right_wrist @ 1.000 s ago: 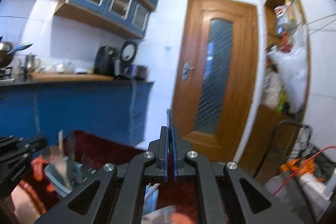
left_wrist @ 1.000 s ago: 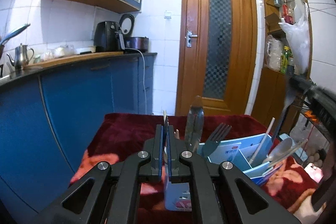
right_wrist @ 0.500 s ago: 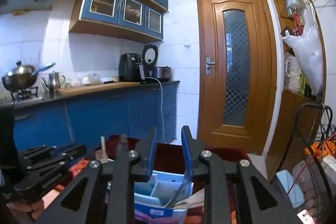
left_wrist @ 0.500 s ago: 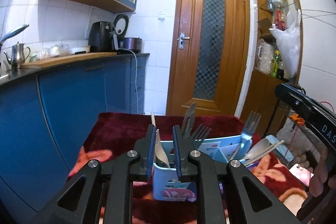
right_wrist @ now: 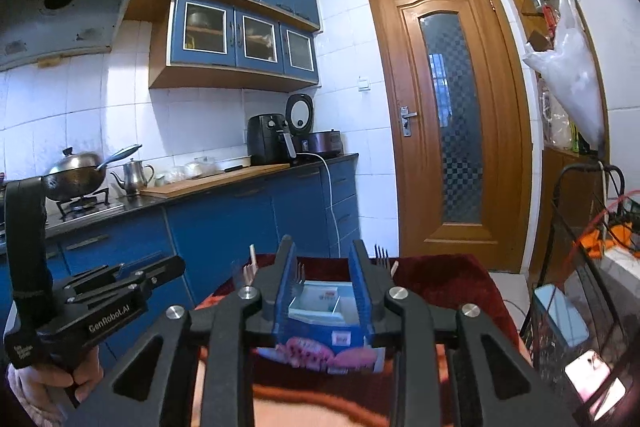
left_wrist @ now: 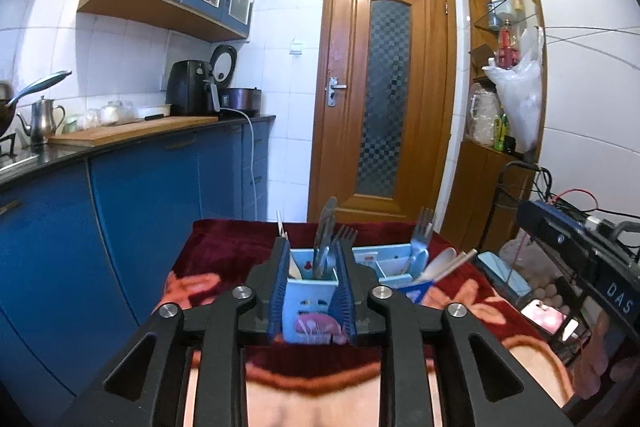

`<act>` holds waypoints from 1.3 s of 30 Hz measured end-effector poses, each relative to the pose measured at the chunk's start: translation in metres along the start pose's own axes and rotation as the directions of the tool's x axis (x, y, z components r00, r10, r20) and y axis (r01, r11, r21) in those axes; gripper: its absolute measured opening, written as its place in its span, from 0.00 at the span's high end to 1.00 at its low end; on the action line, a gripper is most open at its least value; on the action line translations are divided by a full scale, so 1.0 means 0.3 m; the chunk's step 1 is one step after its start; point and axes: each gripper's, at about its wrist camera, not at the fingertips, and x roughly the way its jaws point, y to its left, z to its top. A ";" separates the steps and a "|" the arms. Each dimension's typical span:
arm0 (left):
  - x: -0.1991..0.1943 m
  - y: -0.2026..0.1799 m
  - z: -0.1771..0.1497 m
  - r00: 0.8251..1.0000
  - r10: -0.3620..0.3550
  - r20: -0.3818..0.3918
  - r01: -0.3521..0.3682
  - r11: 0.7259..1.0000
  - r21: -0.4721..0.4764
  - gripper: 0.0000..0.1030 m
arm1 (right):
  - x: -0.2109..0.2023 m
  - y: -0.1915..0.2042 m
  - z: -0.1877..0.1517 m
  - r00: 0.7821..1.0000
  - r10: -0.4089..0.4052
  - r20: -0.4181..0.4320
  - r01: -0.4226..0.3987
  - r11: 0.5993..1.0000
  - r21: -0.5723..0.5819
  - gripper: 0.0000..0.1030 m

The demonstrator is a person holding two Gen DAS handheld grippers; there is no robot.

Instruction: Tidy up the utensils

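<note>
Small kitchen: blue cabinets, white tile, wooden door (left_wrist: 384,91) at the back, and a table under a dark red patterned cloth (left_wrist: 224,251) in front of both cameras. On the cloth stand two pale blue holders side by side: a small caddy (left_wrist: 310,297) on the left and a divided organizer box (left_wrist: 390,265) just beside it on the right. The caddy already holds a knife (left_wrist: 326,231), a fork (left_wrist: 347,235) and what looks like a wooden spoon plus chopsticks (left_wrist: 281,227); the box holds another fork (left_wrist: 422,233), with white spoons (left_wrist: 442,261) leaning out over its right edge. Left gripper (left_wrist: 312,297): jaws have just been opening, now part spread, nothing pinched; the caddy only shows through the gap, further off. Right gripper (right_wrist: 325,301): same, jaws have just been opening, part spread and empty, framing the organizer box from a distance. No loose utensil visible on the cloth in either view, though the near edge of the table is hidden behind the gripper bodies. My read: both hands are empty, so sorting looks mostly or fully done. What may be left is tidying the spoons that hang out of the box, or whatever sits out of frame; can't confirm from here.
</note>
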 end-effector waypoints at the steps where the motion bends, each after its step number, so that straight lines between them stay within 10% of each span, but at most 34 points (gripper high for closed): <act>1: -0.022 -0.004 -0.010 1.000 -0.001 0.004 0.001 1.000 0.001 0.68 | -0.014 0.004 -0.012 1.000 0.001 -0.001 -0.001 1.000 0.002 0.65; 11: -0.165 -0.032 -0.145 1.000 0.023 0.020 -0.023 1.000 0.010 0.28 | -0.130 0.014 -0.172 0.999 -0.030 -0.033 0.031 0.999 0.023 0.30; 39: -0.026 0.009 -0.489 0.985 0.155 -0.078 -0.158 0.987 -0.032 0.27 | -0.113 -0.039 -0.492 0.993 -0.105 -0.044 0.106 0.994 0.012 0.18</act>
